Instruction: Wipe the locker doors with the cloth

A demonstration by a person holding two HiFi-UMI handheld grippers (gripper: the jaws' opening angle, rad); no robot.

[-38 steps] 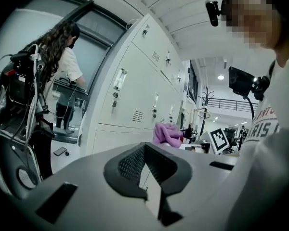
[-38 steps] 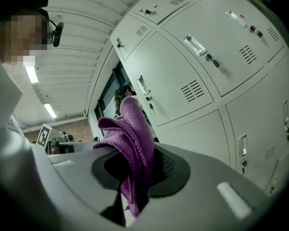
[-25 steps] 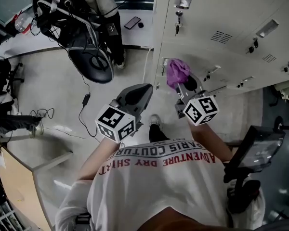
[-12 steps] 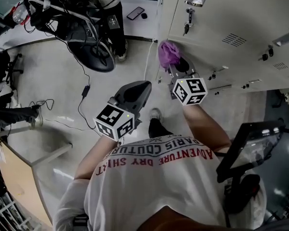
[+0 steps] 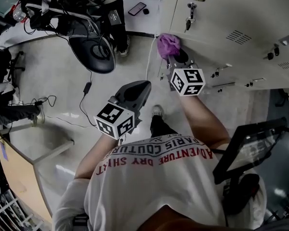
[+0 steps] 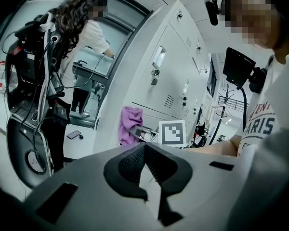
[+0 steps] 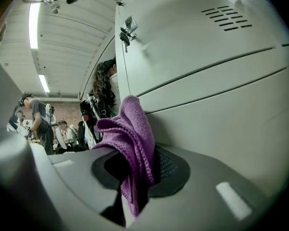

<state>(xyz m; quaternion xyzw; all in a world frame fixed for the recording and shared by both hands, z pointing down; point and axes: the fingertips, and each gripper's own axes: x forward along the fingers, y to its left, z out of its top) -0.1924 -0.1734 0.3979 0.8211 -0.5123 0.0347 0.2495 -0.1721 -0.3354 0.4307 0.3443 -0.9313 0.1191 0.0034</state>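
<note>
A purple cloth [image 5: 167,45] is pinched in my right gripper [image 5: 176,57] and pressed against the pale grey locker doors [image 5: 241,13] near their left edge. In the right gripper view the cloth [image 7: 130,143] bunches out of the shut jaws, right against a locker door [image 7: 207,47] with a latch [image 7: 126,30] and vent slots. My left gripper [image 5: 135,94] hangs lower, over the floor, apart from the lockers, its jaws together with nothing between them. In the left gripper view the cloth [image 6: 130,124] and the lockers [image 6: 168,76] show ahead.
A person [image 6: 84,37] stands by a counter left of the lockers. An office chair [image 5: 92,52] and cables [image 5: 84,100] lie on the floor at left. A monitor on a stand [image 5: 245,148] is at my right. A phone [image 5: 137,8] lies near the lockers' base.
My right gripper has carried the cloth leftward and farther along the locker door, toward its left edge. The left gripper has hardly moved.
</note>
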